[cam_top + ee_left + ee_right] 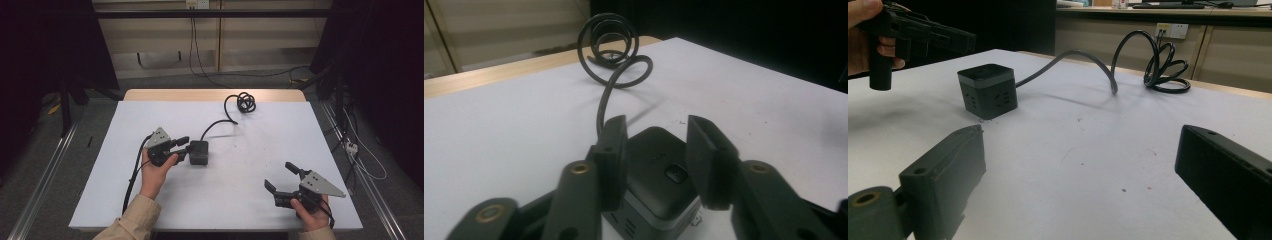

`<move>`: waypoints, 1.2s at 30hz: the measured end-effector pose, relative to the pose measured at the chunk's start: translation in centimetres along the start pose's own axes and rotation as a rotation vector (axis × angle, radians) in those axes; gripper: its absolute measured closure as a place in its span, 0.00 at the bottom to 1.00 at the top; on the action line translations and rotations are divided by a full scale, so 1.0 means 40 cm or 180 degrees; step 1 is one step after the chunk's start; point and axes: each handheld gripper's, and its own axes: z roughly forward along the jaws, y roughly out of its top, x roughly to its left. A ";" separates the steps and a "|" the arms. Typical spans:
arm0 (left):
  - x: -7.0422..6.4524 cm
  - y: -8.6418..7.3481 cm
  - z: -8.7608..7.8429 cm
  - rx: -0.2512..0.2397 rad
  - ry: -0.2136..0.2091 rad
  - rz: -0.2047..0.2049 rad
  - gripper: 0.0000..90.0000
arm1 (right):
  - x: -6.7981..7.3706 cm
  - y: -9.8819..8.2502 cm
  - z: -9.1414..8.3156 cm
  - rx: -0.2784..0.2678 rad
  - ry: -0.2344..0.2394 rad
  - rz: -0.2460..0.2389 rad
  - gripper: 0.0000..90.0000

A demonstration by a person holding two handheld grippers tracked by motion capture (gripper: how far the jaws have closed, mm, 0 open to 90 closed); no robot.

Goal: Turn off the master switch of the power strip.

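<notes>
one black cube-shaped power strip [199, 152] mid-left on the white surface [250, 165], one coiled black cord [245, 101] | left gripper [656, 145]: jaws partly open around the cube, contact hard to tell | right gripper [281, 176]: jaws wide, empty | cube's lower half hidden in left gripper view
</notes>
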 end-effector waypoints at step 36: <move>-0.003 0.000 0.025 0.0137 -0.0145 0.0011 0.97 | -0.003 0.000 -0.001 0.0001 -0.0003 0.0007 0.06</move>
